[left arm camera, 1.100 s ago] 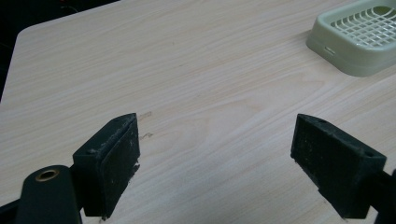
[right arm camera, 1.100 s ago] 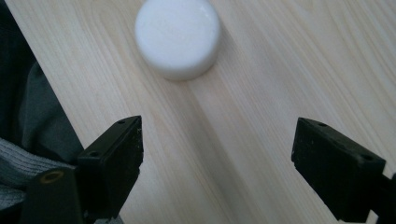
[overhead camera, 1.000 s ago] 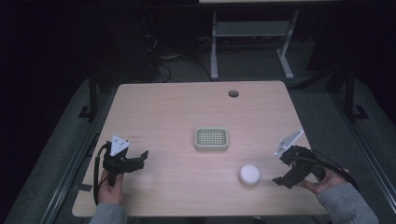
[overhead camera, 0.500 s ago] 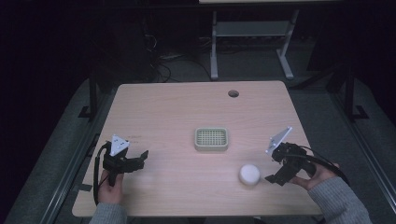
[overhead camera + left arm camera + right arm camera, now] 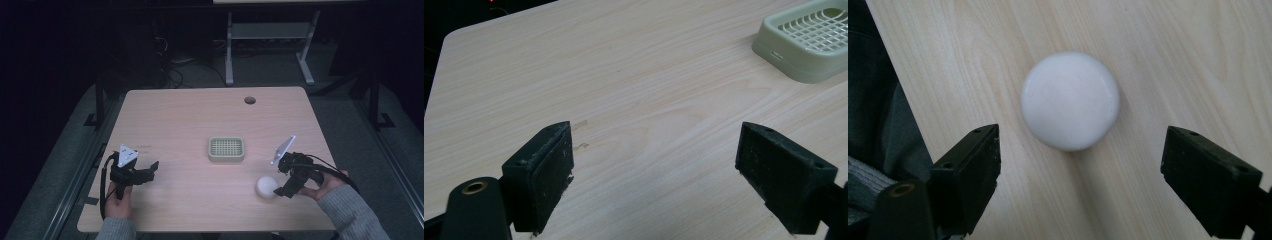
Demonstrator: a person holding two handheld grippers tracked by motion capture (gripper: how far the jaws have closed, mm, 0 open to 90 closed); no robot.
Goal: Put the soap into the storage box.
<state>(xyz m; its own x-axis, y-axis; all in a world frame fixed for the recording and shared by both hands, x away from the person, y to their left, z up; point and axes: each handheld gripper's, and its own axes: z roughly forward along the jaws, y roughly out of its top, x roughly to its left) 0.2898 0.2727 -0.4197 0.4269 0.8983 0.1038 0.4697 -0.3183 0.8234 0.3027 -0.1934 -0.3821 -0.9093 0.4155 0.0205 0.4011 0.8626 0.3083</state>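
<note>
Soap bar (image 5: 1070, 100), a round white puck, lies flat on the table (image 5: 190, 115) straight ahead of my right gripper (image 5: 1080, 175), and that is where I have this claw aimed. Its jaws stand wide apart with nothing between them, one to each side of the soap and short of touching it. I judge the spread is set so the disc can pass between the pads on a closing move. In the high view the right gripper (image 5: 286, 186) sits just beside the soap bar (image 5: 266, 186) near the table's front right edge, tilted down toward it.

The soap looks smooth and slightly domed, with a soft rounded rim and a faint matte sheen. I expect it to be slippery and hard, so a grip across its widest part would hold best.

My left gripper (image 5: 654, 165) is also spread open and empty, over bare wood at the front left, well apart from the soap. I read it as parked out of the way.

Between the two, near the table's middle, sits a pale green soap dish (image 5: 226, 148) with a slatted grid top. Its tray is empty, which makes it the likely destination.
</note>
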